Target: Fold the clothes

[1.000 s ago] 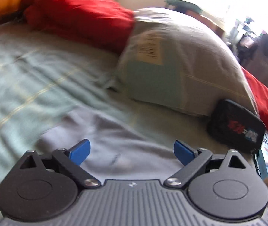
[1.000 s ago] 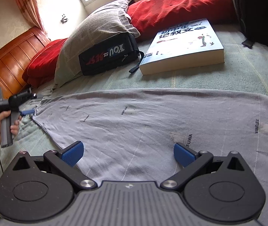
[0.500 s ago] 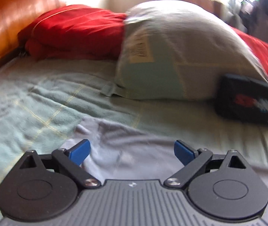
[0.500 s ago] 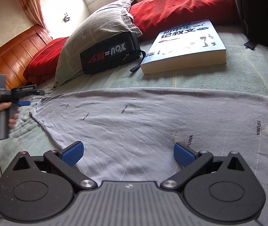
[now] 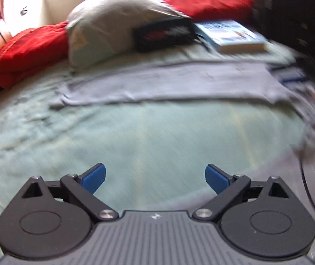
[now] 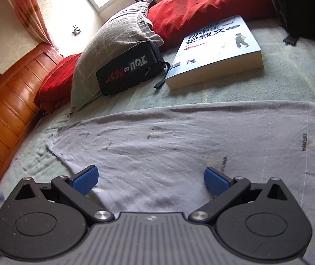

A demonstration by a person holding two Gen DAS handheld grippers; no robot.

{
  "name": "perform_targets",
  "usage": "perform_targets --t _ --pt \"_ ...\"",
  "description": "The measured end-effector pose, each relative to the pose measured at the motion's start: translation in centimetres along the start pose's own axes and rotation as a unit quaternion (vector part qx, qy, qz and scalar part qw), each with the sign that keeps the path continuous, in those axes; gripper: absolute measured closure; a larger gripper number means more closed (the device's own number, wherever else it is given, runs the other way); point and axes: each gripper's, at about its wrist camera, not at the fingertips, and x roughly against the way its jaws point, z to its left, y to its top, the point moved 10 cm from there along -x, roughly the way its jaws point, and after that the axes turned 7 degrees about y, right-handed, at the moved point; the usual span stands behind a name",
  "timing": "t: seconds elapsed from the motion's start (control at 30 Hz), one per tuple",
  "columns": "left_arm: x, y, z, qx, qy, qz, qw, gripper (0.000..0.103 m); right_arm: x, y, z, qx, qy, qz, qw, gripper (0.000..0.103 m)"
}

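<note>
A grey garment (image 6: 179, 145) lies spread flat on the green bedsheet (image 6: 290, 81), with small printed words on it. My right gripper (image 6: 149, 180) hovers open just over its near edge, nothing between the blue fingertips. In the blurred left wrist view the same garment (image 5: 168, 84) stretches across the middle distance. My left gripper (image 5: 155, 177) is open above the bare green bedsheet (image 5: 157, 137), well short of the cloth.
A grey pillow (image 6: 113, 46), a black pouch (image 6: 130, 68) and a thick book (image 6: 217, 50) lie beyond the garment. Red bedding (image 6: 201, 6) runs along the far side. A wooden headboard (image 6: 4, 106) stands at the left, and a black bag (image 6: 301, 6) at the far right.
My left gripper has pulled back off the garment's corner and swung right, now over bare sheet. The right gripper shifted slightly; the left gripper and hand have left its view.
</note>
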Motion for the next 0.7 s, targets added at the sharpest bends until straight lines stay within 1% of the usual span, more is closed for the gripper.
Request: perform_targets --t 0.07,0.17,0.23,0.27,0.37,0.43,0.5,0.6,0.67,0.7 --pt "0.6 -2.1 -2.2 -0.006 0.000 -0.005 1.0000 0.006 0.6 0.5 0.8 0.001 0.005 -0.001 1.000 0.000" --pt "1.4 -3.7 -5.0 -0.029 0.008 -0.020 0.9993 0.006 2.8 1.0 2.8 0.009 -0.011 -0.006 1.000 0.000" --pt "2.0 -4.3 -6.5 -0.047 0.016 -0.035 0.9982 0.006 4.3 0.2 4.1 0.021 -0.009 0.003 1.000 0.000" --pt "2.2 -4.5 -7.0 -0.050 0.013 -0.040 0.9979 0.006 4.8 -0.5 4.5 0.027 -0.012 0.012 0.999 0.000" --pt "2.4 -5.2 -8.0 -0.042 0.014 -0.049 0.9978 0.006 5.8 -2.6 5.2 0.042 -0.025 0.037 0.998 0.000" --pt "2.3 -5.7 -7.9 -0.026 0.016 -0.051 0.9982 0.006 4.8 -4.3 4.5 0.037 -0.049 0.061 0.996 0.000" --pt "2.2 -6.2 -7.4 -0.002 0.002 -0.049 0.9988 0.006 3.2 -5.9 4.1 0.019 -0.050 0.082 0.995 0.000" --pt "2.2 -6.8 -6.6 0.032 -0.024 -0.035 0.9986 0.005 1.2 -7.2 4.4 0.012 -0.042 0.084 0.995 0.000" --pt "2.5 -7.3 -6.2 0.046 -0.033 -0.035 0.9978 0.005 1.2 -7.4 5.8 0.017 -0.007 0.100 0.995 0.000" --pt "2.7 -7.6 -6.0 0.050 -0.037 -0.037 0.9974 0.005 1.6 -7.6 7.0 0.005 0.044 0.119 0.992 0.000"
